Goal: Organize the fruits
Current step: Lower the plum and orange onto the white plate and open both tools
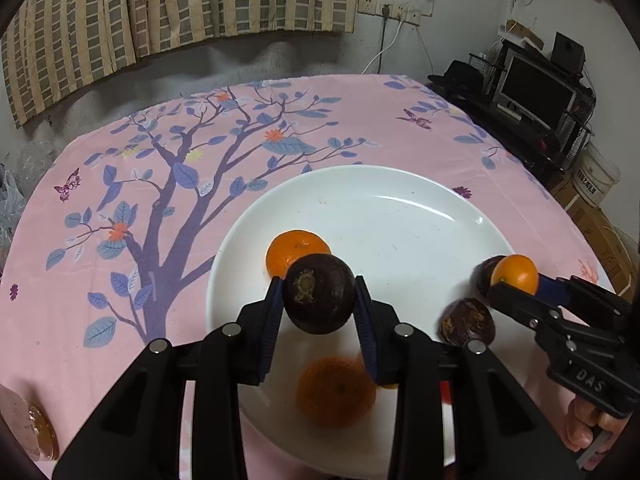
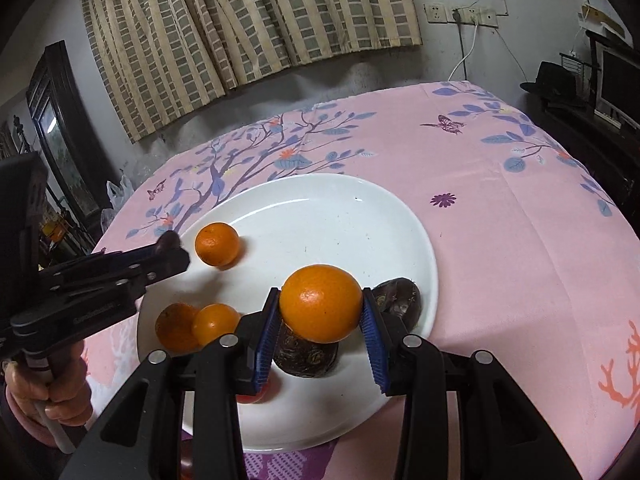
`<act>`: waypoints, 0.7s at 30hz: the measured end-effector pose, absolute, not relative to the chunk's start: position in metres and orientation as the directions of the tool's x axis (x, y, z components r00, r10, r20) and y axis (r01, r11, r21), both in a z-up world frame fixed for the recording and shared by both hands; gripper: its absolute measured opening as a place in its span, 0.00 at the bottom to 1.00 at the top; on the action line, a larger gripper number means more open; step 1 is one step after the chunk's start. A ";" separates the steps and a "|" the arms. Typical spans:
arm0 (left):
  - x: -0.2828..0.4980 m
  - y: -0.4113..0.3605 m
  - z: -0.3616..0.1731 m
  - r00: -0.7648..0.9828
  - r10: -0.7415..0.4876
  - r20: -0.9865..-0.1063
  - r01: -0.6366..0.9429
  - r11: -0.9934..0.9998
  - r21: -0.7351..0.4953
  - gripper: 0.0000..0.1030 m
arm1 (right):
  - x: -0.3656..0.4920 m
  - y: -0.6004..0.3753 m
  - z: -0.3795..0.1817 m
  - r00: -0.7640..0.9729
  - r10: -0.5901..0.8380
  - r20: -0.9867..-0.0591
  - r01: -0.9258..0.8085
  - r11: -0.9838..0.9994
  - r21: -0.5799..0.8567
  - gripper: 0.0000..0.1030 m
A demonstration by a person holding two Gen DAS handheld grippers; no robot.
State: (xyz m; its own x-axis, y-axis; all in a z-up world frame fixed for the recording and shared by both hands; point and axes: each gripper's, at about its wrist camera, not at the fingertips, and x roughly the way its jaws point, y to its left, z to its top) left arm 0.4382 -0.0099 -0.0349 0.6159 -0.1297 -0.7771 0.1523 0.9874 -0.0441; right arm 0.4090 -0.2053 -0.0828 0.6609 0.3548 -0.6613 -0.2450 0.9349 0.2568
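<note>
Nearest the left wrist lens, the left tool [image 1: 319, 306] pinches a dark purple fruit [image 1: 319, 294] between its blue pads [image 1: 269, 326], holding it above the white plate [image 1: 400, 208]. Left of the plate, the pink tree-print cloth [image 1: 120, 280] covers the surface, and at the lower left edge a pale wrapped item lies on it, too blurred to identify. Behind the held fruit, an orange [image 1: 294, 254] rests on the plate; below the pads, a blurred orange [image 1: 335, 392] sits on the plate's near part. Further right, a second dark fruit [image 1: 466, 322] lies near the plate's right rim. Just past it, the right tool [image 1: 516, 280] grips a small orange [image 1: 516, 274], with another dark fruit [image 1: 482, 276] partly hidden behind it.

From the right wrist, the left tool [image 2: 170, 250] enters at the left, only a sliver of its dark fruit [image 2: 170, 240] showing at the tip. Beside it, 1 orange [image 2: 217, 244] sits on the plate [image 2: 340, 208], and 2 more oranges [image 2: 176, 326] touch each other at the plate's near-left rim. In the middle, the right tool [image 2: 320, 316] clamps its orange [image 2: 320, 302] above a dark fruit [image 2: 306, 354] on the plate. To the right, another dark fruit [image 2: 398, 300] rests against the plate's right rim.
</note>
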 end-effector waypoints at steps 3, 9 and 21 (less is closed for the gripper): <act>0.429 -0.008 -0.028 0.639 -0.114 -0.761 0.124 0.991 -0.044 0.75 | 0.408 -0.207 -0.084 0.662 0.345 -0.665 -0.236 0.939 0.252 0.48; 0.346 0.013 -0.002 0.740 -0.072 -0.669 0.114 0.993 0.019 0.94 | 0.375 -0.218 -0.063 0.710 0.354 -0.609 -0.248 0.935 0.254 0.52; 0.249 0.064 -0.045 0.713 -0.063 -0.699 0.029 0.998 -0.060 0.95 | 0.288 -0.215 -0.084 0.683 0.380 -0.624 -0.270 0.925 0.267 0.57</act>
State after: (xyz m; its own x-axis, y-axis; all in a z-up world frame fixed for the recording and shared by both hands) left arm 0.2488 0.0640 -0.0447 0.7126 -0.0628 -0.6988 0.0294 0.9978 -0.0596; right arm 0.2881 -0.2152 -0.0841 0.6833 0.3796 -0.6237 -0.2702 0.9250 0.2670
